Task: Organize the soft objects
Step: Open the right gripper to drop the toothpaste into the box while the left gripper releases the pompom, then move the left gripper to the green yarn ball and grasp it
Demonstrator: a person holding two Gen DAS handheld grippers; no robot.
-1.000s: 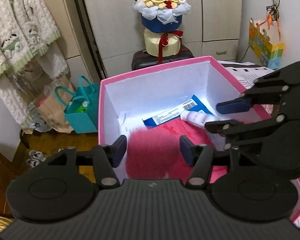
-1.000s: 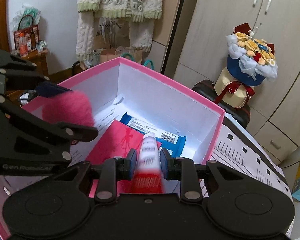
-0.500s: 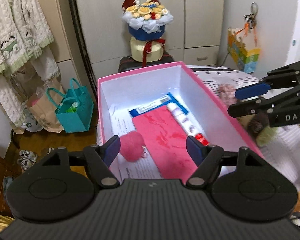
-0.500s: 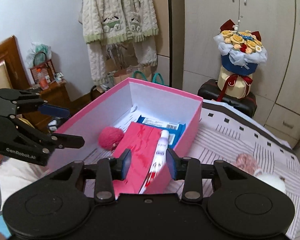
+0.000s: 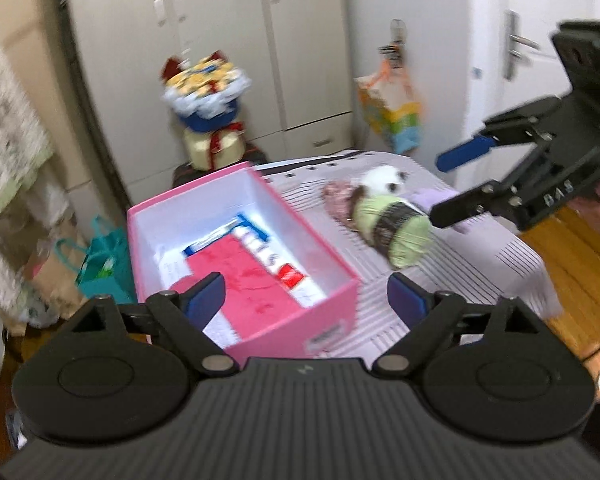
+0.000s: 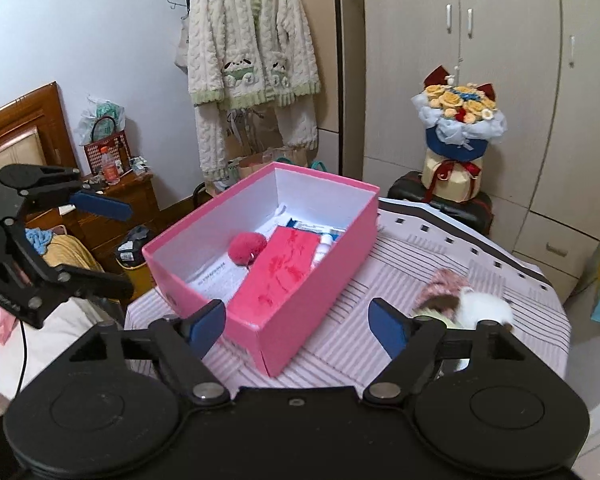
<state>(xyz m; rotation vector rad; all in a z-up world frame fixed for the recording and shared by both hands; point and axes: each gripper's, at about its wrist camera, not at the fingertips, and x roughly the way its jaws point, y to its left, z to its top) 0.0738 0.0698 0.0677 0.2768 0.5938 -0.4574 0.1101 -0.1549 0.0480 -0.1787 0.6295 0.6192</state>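
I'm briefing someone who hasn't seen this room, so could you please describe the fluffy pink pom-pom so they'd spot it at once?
Find the open pink box on the striped tablecloth. Inside it, on white printed paper, the pink pom-pom lies against the left edge of a flat red packet. It is the only round, fuzzy item in the box; everything else there is flat or tube-shaped.

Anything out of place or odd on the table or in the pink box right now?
Nothing spilled or damaged. The pink box sits askew on the striped tablecloth, holding the pink pom-pom and tube. A cluster of soft toys lies loose beside it, not yet boxed. Left gripper and right gripper are open, empty.
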